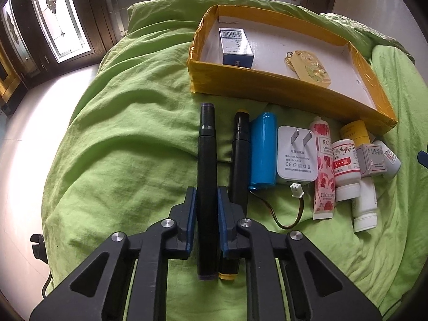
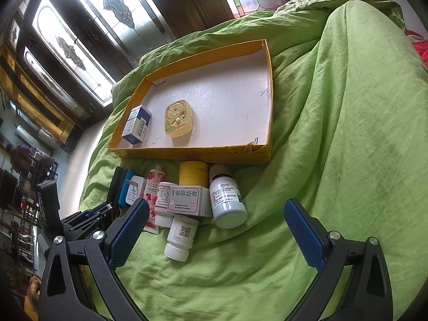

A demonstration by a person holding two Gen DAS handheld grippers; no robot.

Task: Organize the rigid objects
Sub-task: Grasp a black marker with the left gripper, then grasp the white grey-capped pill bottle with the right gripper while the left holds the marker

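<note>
The black marker [image 1: 206,160] with purple ends sits pinched in the left gripper [image 1: 207,206], held near its middle. It looks hard, light and a bit slippery. The right gripper [image 2: 216,230] is spread wide, holding nothing. Ahead waits the yellow tray [image 1: 267,80].

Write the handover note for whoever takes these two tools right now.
Left tool: shut on the purple-capped black marker, low over the green bedding.
Right tool: open, holding nothing.
Done: blue-and-white carton and yellow cartoon case lie in the yellow tray.
Left: yellow-capped marker, blue battery pack, white charger, rose hand cream tube, bottles and small box beside the tray.
</note>
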